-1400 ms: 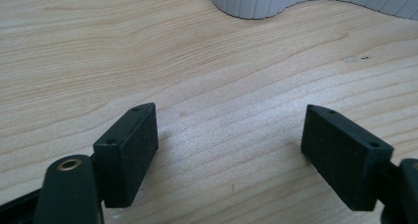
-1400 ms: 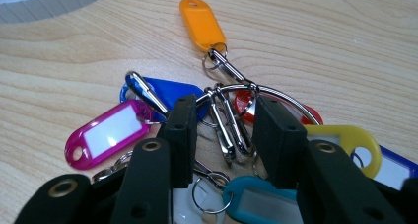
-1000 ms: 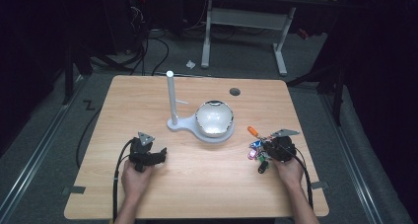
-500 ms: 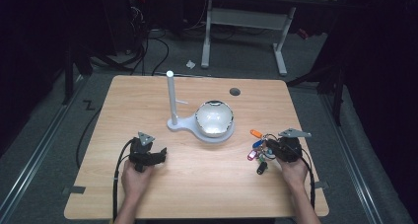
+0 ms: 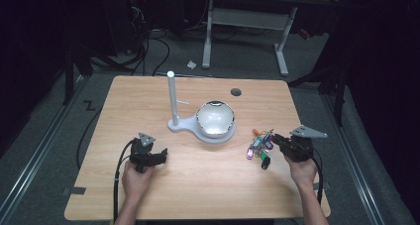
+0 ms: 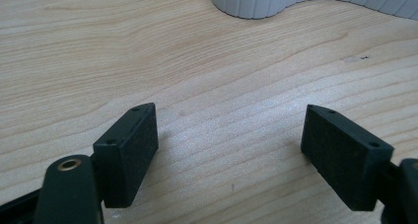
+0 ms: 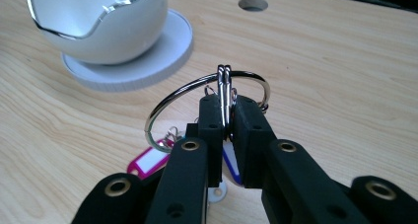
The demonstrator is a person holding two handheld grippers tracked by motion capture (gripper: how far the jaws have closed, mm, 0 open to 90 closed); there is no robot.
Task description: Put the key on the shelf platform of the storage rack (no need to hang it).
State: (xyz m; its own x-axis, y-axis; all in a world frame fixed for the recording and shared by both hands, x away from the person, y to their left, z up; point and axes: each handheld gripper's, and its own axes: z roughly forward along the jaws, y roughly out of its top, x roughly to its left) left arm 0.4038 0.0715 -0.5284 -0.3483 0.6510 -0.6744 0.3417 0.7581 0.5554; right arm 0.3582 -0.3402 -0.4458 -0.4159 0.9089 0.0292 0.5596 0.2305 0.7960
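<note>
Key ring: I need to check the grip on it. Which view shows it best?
The right gripper view: the key ring stands close up, pinched between the jaws. The high view shows it small, as coloured tags beside the right gripper.

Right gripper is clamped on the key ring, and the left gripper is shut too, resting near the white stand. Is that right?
Not quite. The left gripper is open: the left gripper view shows its jaws wide apart over bare table, holding nothing. The rest stands: the right gripper is clamped on the key ring, and the left one sits near the white stand.
</note>
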